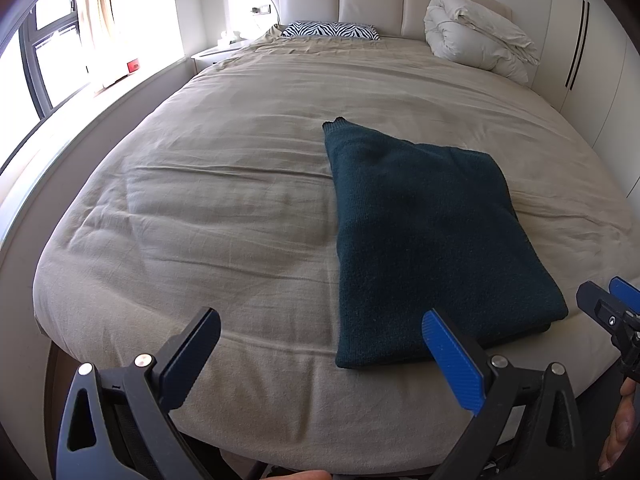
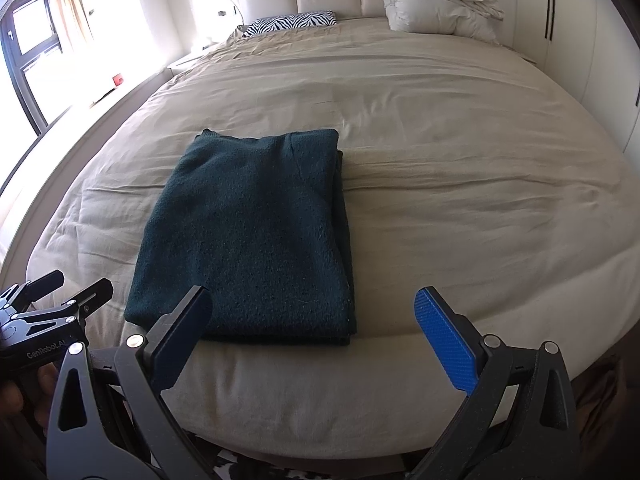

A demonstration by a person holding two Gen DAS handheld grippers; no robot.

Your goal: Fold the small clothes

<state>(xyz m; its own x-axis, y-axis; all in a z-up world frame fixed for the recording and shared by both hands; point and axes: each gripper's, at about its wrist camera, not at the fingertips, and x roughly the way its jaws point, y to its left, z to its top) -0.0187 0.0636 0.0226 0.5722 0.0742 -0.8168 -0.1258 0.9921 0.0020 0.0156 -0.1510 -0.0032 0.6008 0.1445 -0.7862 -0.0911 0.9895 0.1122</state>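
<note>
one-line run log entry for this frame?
task: fold small clothes | dark green sweater: folded, flat on bed | left gripper: open, empty | right gripper: open, empty

**Materials and surface finish**

Sweater (image 2: 248,232): dark teal knit, matt, fuzzy nap. Bedspread (image 2: 440,152): beige woven cloth, matt, creased. Headboard (image 1: 372,0): cream padded panels, smooth, slight sheen. Left gripper (image 1: 320,340): matt black plastic, ribbed blue pads (image 1: 452,364), shiny metal rivets. Right gripper (image 2: 314,320): same finish.
</note>
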